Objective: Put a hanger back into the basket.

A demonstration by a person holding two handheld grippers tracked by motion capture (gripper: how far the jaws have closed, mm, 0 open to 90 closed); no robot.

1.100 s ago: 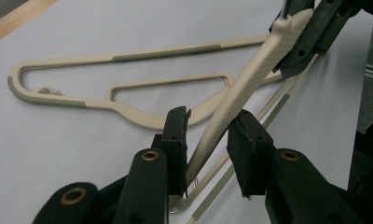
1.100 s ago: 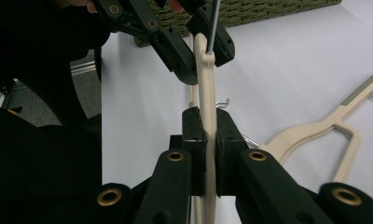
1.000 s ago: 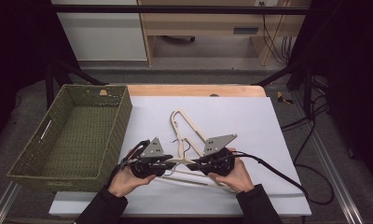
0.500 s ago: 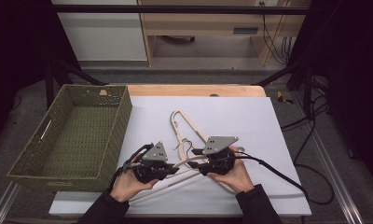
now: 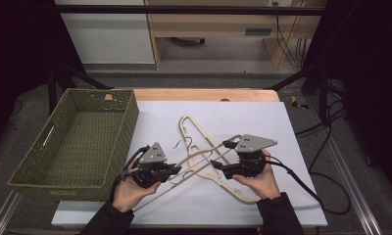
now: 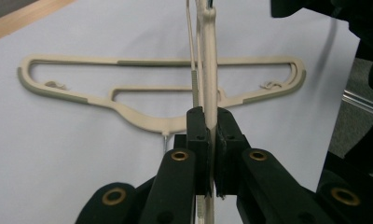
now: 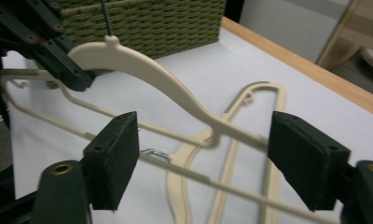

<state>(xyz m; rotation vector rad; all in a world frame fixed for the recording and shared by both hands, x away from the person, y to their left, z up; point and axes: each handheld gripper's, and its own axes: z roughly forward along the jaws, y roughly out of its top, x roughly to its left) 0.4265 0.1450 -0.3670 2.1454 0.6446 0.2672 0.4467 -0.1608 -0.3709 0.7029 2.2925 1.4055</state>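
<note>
The left gripper [image 5: 172, 169] is clamping its jaws together on the neck of a beige hanger [image 5: 204, 154], which is being held raised over the white table [image 5: 292, 147]; in the left gripper view the two black pads [image 6: 197, 126] are pressing on the thin edge of that hanger [image 6: 208, 56], seen end-on, so most of its shape is lost there. The right gripper [image 5: 218, 154] is standing with its jaws wide apart, having just been opening, and the held hanger's arm [image 7: 166, 88] and lower bar are passing between the pads [image 7: 114, 154] without either pad pressing on them.

A second hanger [image 5: 194, 128] is lying flat on the table beneath the first; its far end is clear in the high view, while its near part is crossing under the raised one and the right hand [image 5: 255, 181], so where it ends is hard to follow. In the left gripper view this flat hanger [image 6: 72, 91] is showing whole apart from the strip behind the jaws.

The metal hook [image 5: 180, 143] of one hanger is showing as a thin dark curl; it probably belongs to the lying hanger, though the high view is too small to settle it. The woven green basket [image 5: 37, 161] is sitting at the table's left edge, its near corner partly covered by the left hand [image 5: 128, 191].
</note>
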